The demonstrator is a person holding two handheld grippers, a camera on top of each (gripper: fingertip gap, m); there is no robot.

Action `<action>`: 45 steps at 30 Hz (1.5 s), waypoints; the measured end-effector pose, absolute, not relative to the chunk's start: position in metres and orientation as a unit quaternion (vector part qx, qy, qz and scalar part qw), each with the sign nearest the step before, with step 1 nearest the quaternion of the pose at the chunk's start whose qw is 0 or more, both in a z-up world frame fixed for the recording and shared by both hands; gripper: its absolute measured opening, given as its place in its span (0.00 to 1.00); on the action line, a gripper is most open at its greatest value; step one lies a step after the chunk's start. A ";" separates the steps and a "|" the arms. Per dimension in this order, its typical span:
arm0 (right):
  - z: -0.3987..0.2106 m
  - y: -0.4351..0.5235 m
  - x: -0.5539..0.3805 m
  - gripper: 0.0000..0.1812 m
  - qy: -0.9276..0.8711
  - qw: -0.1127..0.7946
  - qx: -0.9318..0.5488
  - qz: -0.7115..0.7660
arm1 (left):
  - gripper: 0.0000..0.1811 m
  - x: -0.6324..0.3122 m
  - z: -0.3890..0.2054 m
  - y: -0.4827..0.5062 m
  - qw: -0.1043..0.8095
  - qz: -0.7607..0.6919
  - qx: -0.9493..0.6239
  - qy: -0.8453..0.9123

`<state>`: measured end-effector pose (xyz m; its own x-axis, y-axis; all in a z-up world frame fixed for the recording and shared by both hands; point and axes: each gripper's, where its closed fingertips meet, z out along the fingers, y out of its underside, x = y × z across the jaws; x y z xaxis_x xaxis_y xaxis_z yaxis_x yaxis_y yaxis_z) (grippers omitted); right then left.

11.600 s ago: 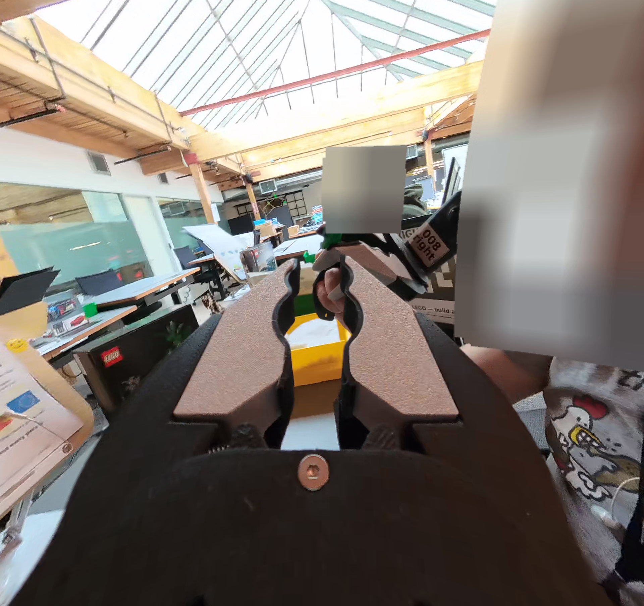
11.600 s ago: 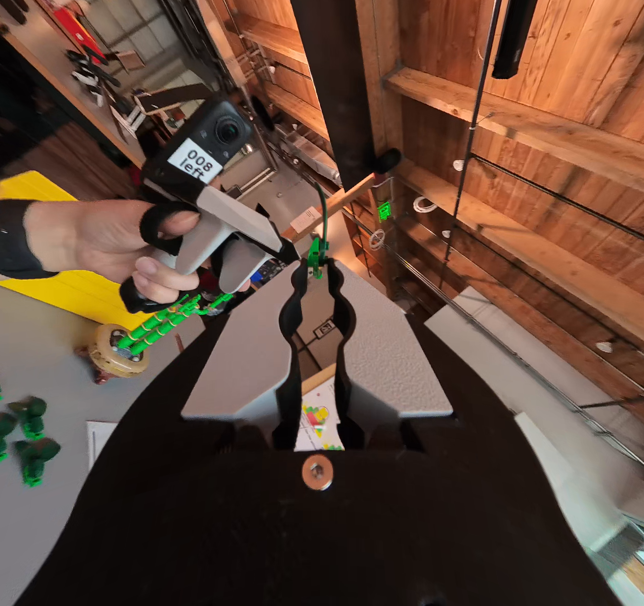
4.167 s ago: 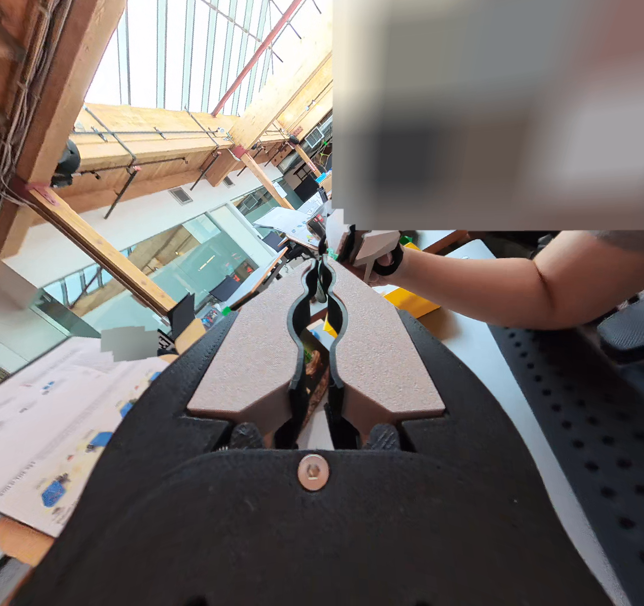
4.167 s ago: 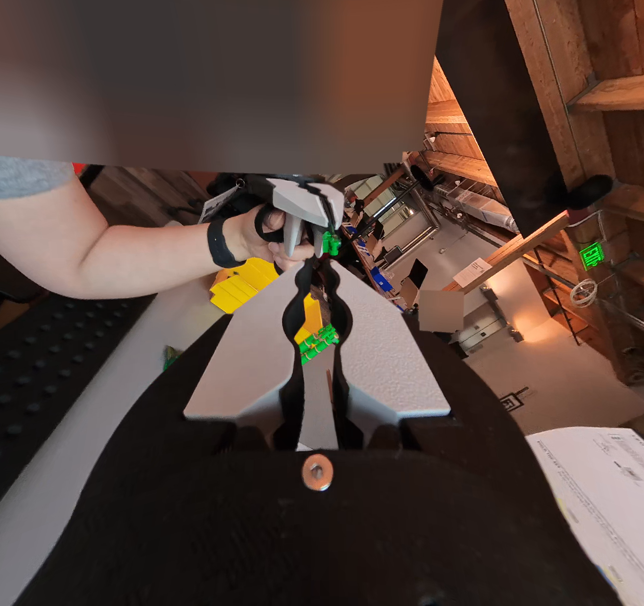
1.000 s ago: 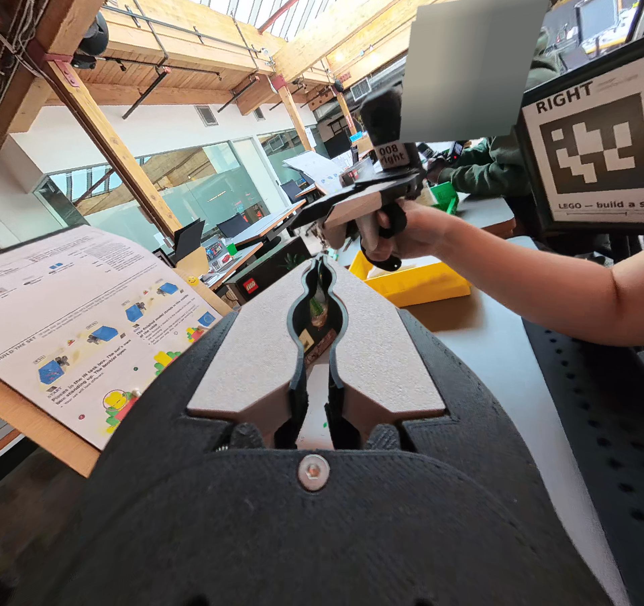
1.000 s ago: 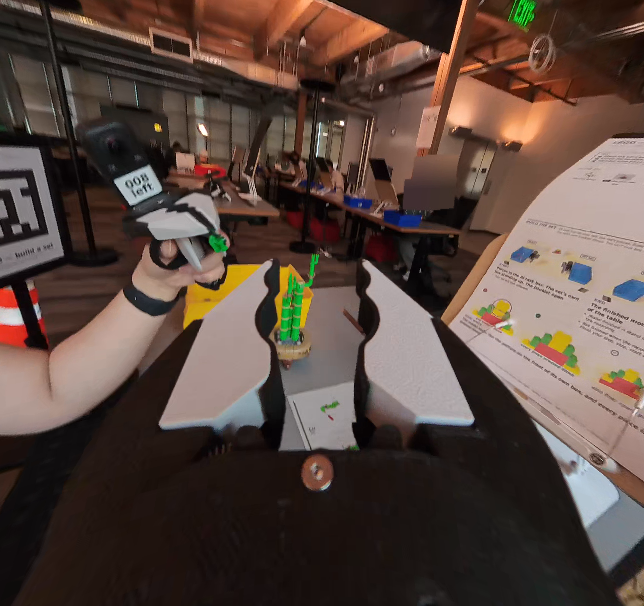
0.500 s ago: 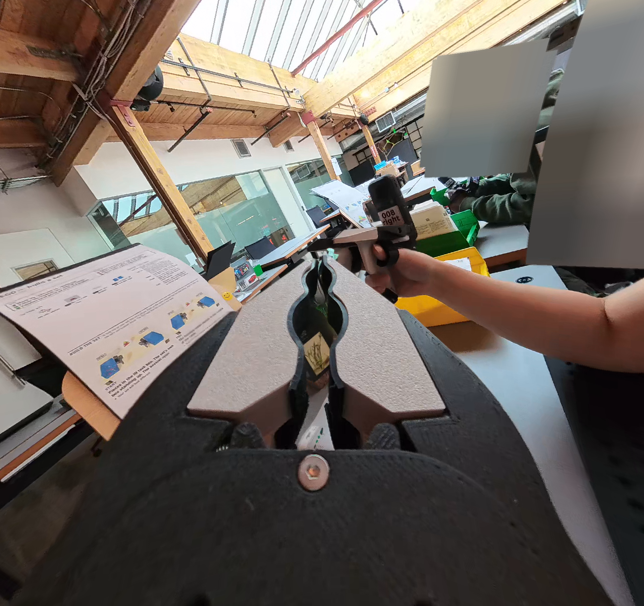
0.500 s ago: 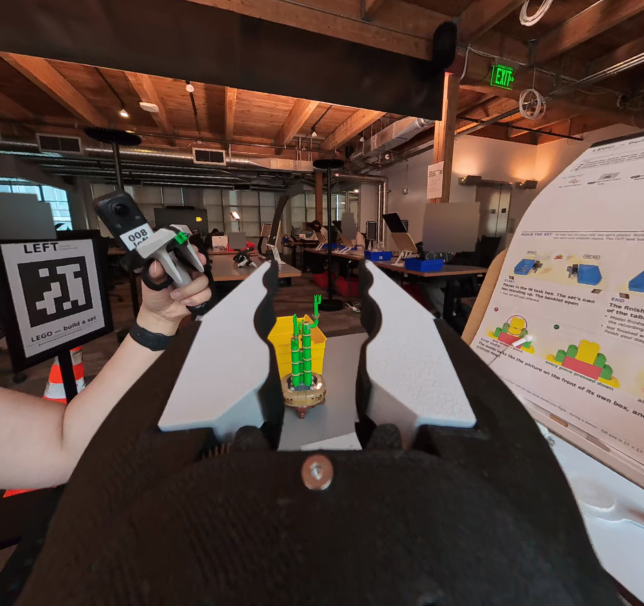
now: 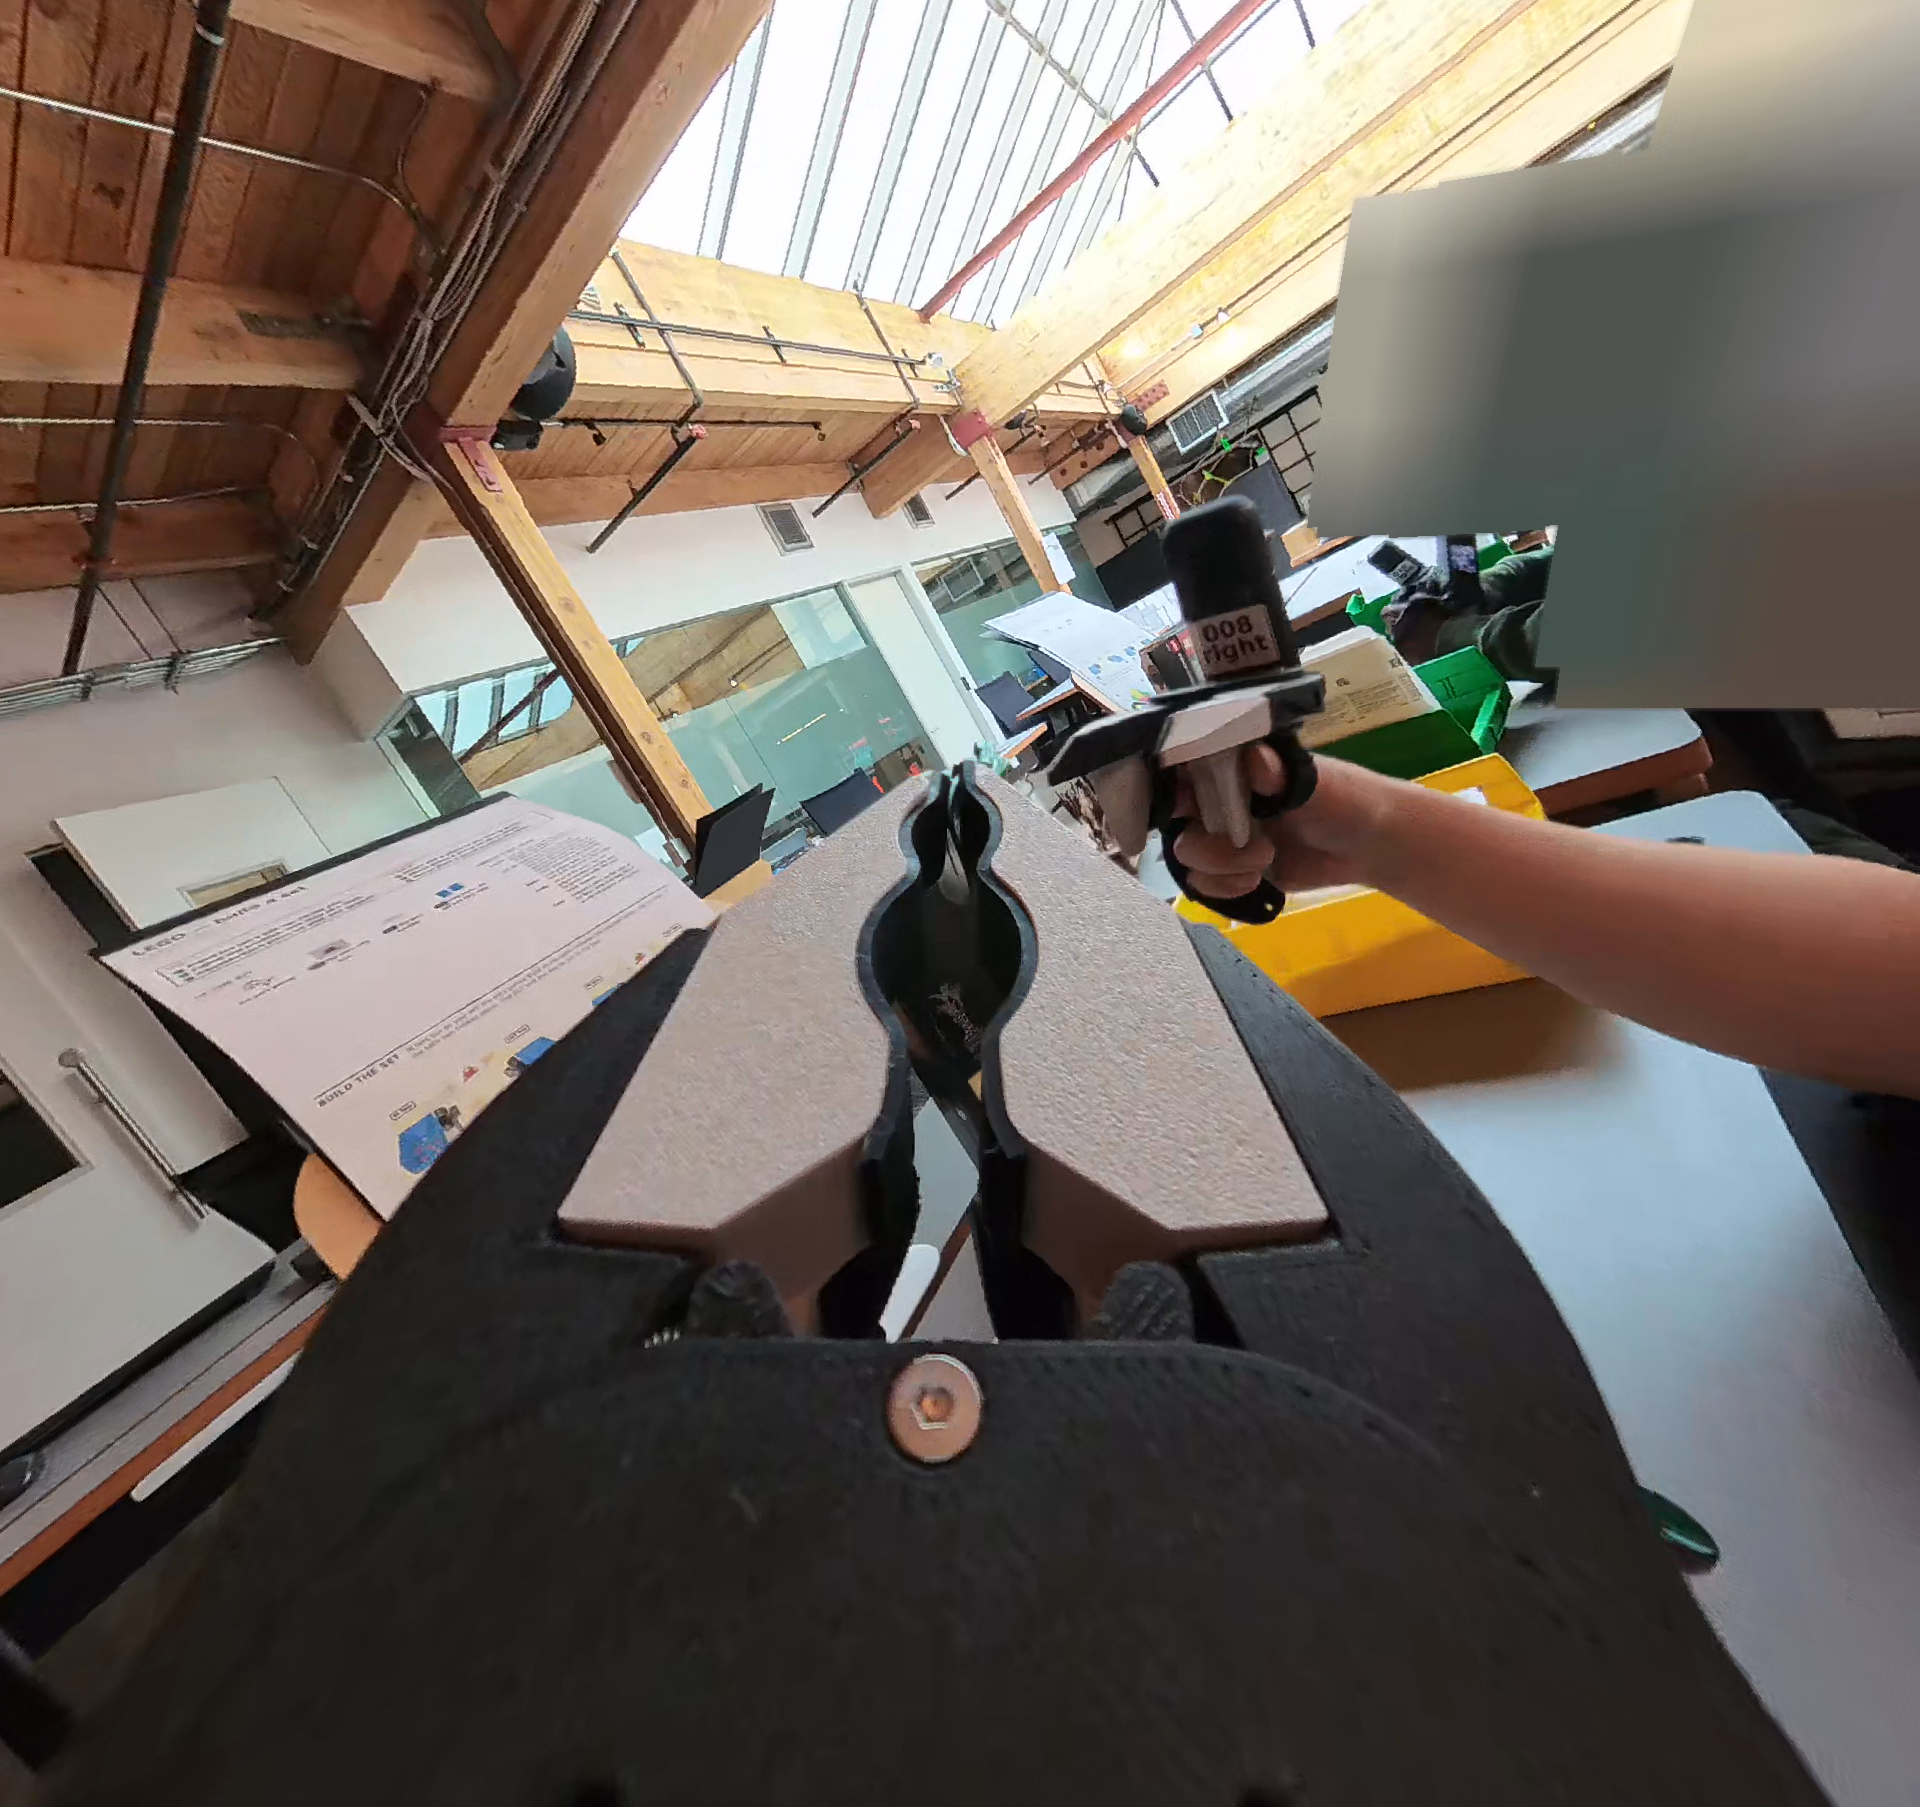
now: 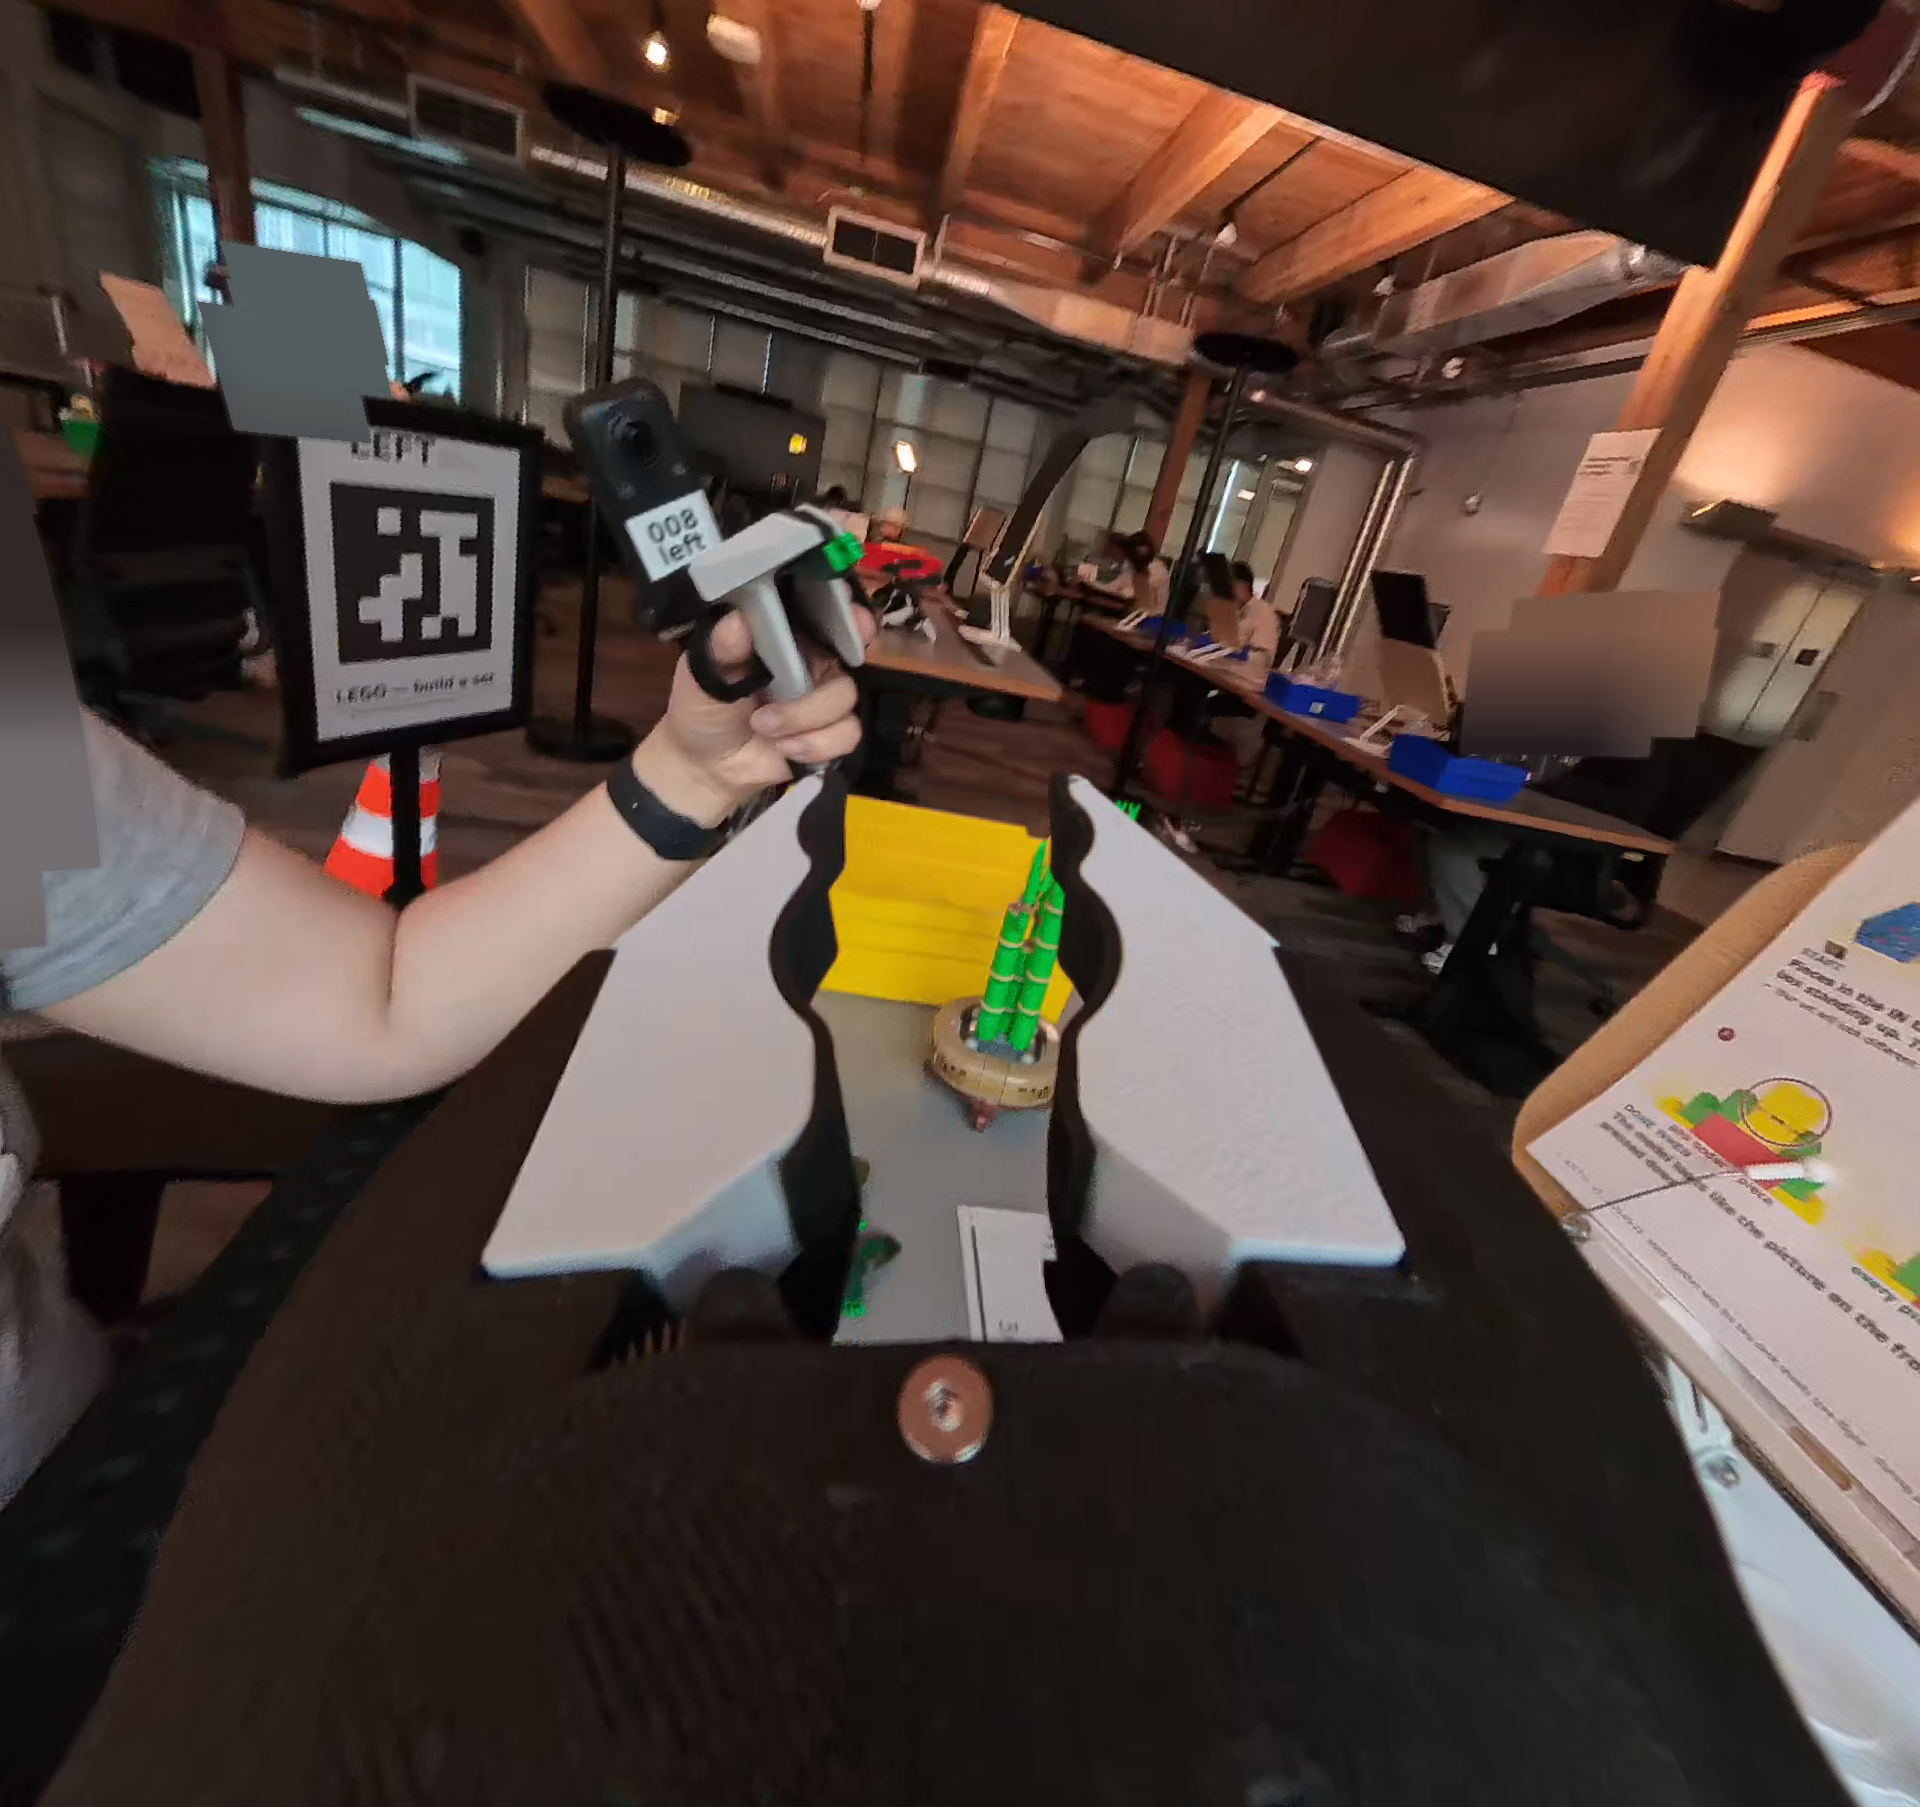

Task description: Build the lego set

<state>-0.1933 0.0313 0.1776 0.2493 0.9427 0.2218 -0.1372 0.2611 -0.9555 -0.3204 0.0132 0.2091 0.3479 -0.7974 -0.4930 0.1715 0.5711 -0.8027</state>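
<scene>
Green stalks rise from a round tan base: the lego model (image 10: 1003, 1004) stands upright on the grey surface (image 10: 914, 1165), in the centre of the right wrist frame. It shows in the gap between the jaws of the right gripper (image 10: 940, 822), closer to the right-hand finger, and lies beyond them, touching neither. Those jaws stand wide apart with nothing between them. A yellow bin (image 10: 914, 900) sits just behind the model. Loose green pieces (image 10: 868, 1258) lie on the surface low in the gap, next to a white sheet (image 10: 1003, 1264).

At upper left of centre in that frame, a hand (image 10: 769, 718) holds the left gripper (image 10: 836, 552) up in the air, well above the surface, with a small green piece (image 10: 842, 552) pinched at the tips of its jaws. In the left wrist view the same jaws (image 9: 956, 786) meet at their tips, and the piece itself is hardly visible there.

An instruction sheet (image 10: 1766, 1123) on a wooden board leans at the right edge of the frame.
</scene>
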 end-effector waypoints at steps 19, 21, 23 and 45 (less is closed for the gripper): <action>0.177 -0.004 -0.220 0.09 -0.525 0.683 -0.405 0.305 | 0.00 -0.276 0.174 -0.013 0.706 -0.293 -0.288 0.577; 0.173 -0.007 -0.223 0.06 -0.537 0.683 -0.405 0.287 | 0.00 -0.276 0.174 -0.019 0.708 -0.284 -0.279 0.584; 0.168 -0.007 -0.227 0.05 -0.546 0.686 -0.403 0.262 | 0.00 -0.276 0.174 -0.024 0.707 -0.280 -0.271 0.590; 0.114 0.081 -0.192 0.06 -0.389 0.561 -0.707 0.187 | 0.00 -0.284 0.170 -0.013 0.717 -0.218 -0.285 0.598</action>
<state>-0.1918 0.0809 0.1136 0.6278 0.7592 0.1716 0.3396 -0.0687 -0.9381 -0.2837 -0.0130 0.1695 0.1907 -0.6535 -0.7325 -0.0285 0.7422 -0.6696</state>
